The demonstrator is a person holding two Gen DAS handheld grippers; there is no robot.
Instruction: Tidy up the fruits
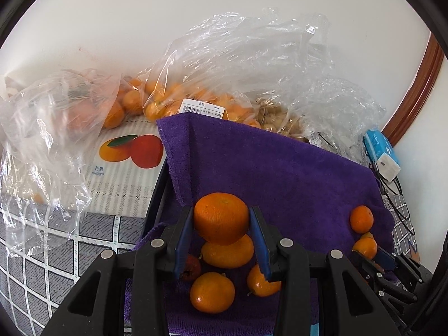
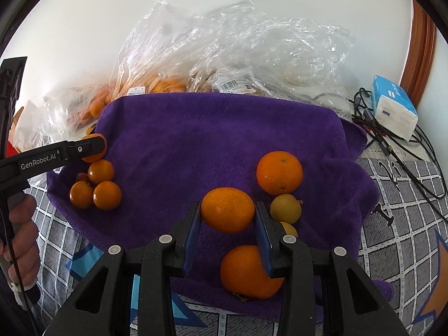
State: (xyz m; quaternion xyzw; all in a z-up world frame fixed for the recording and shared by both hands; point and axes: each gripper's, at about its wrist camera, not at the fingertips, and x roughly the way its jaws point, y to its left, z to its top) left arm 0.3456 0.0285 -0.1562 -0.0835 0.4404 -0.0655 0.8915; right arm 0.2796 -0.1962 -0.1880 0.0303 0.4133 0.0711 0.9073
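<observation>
Here, each tool (image 1: 221, 224) (image 2: 228, 218) grips a round, dimpled orange (image 1: 221, 217) (image 2: 227, 209).

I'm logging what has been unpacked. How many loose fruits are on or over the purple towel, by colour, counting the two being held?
Orange fruit: 7, one in the left hand-held gripper, one in the right hand-held gripper
Yellowish fruit: 2, one half hidden
Red fruit: 1
Total: 10

Purple towel (image 2: 224, 128) — fuzzy, matt cloth.
</observation>
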